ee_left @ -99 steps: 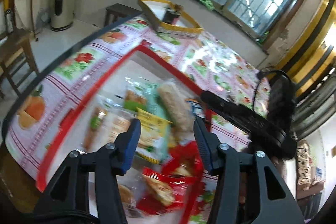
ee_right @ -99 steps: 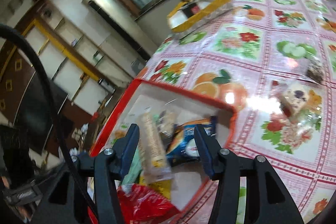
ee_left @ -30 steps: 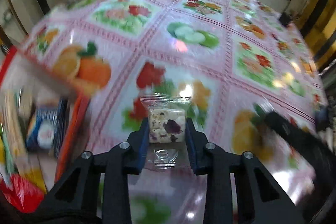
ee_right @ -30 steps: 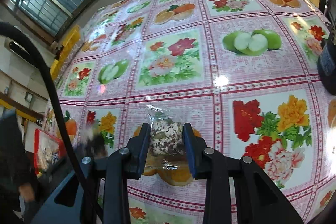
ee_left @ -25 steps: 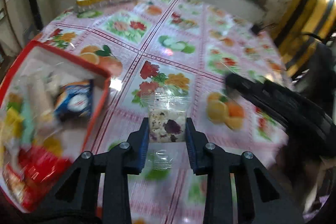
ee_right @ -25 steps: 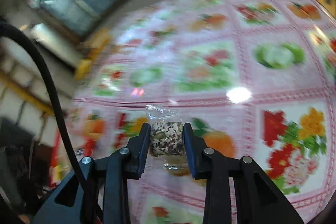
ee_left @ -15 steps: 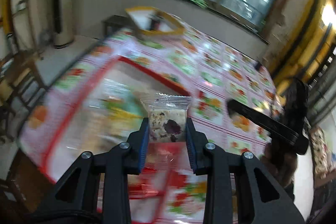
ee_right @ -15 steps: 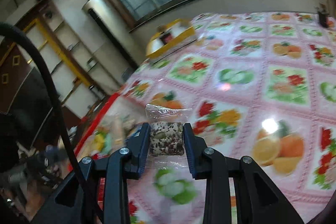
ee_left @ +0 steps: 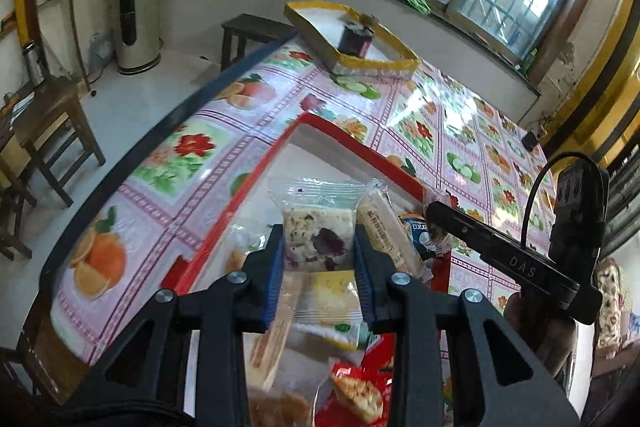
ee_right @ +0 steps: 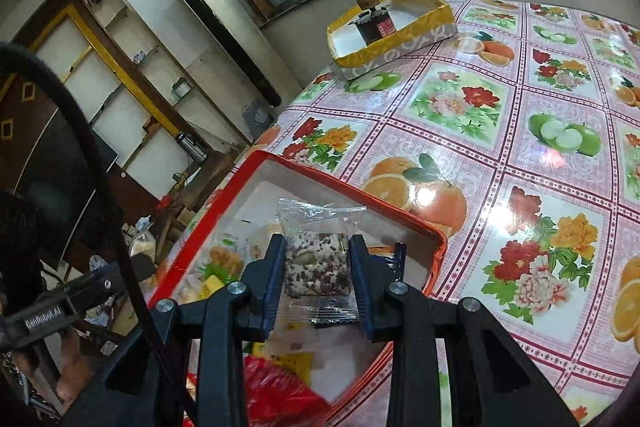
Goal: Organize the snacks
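Left gripper (ee_left: 319, 267) is clamping a nougat (ee_left: 318, 241); right gripper (ee_right: 318, 281) is clamping a nut bar (ee_right: 316, 265), both above the red tray (ee_right: 400, 213).

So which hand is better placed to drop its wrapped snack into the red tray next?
Left, marginally: its tongs hold the nougat over the red tray's middle; the right tongs' snack hangs nearer its corner.

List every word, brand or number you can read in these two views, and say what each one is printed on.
"DAS": on the black body of the right gripper, seen from the left wrist view.
"GenRobot.AI": on the black body of the left gripper, at the left edge of the right wrist view.
Blue snack packet in the red tray: lettering too small and turned to read.
Long biscuit pack: print too small.
Red label on the dark jar in the yellow box: blurred.
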The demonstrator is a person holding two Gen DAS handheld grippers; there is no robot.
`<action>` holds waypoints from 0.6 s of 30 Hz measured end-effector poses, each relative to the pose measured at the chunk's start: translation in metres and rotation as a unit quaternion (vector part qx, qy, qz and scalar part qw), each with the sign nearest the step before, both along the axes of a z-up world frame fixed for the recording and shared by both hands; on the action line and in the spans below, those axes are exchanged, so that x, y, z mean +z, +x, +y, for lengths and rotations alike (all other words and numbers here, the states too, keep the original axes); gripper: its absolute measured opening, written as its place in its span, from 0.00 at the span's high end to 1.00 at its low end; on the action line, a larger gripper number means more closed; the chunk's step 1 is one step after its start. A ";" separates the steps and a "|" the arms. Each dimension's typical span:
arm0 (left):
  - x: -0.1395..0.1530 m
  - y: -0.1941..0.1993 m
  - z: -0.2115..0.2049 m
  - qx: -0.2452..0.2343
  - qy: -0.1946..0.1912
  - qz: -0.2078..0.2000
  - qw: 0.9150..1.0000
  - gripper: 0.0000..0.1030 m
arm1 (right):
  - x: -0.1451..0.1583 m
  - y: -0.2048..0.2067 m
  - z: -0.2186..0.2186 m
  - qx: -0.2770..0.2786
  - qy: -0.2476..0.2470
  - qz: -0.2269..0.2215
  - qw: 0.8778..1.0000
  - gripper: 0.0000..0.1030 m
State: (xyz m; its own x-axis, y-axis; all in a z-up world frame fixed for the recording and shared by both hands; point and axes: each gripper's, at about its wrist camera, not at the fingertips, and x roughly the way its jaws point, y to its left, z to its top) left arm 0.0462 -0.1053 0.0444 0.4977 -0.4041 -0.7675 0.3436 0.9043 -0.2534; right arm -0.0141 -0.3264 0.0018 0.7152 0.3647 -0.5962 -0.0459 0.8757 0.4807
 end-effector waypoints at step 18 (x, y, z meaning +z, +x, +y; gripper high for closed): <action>-0.006 -0.018 -0.017 -0.071 0.058 -0.073 0.993 0.29 | 0.027 -0.009 -0.014 -0.036 0.032 -0.049 0.998 0.46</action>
State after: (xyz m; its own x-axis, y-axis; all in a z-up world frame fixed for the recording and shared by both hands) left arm 0.0278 -0.1220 0.0383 0.5512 -0.3906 -0.7373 0.4946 0.8646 -0.0883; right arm -0.0233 -0.3402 0.0285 0.7948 0.3455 -0.4989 -0.0332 0.8456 0.5328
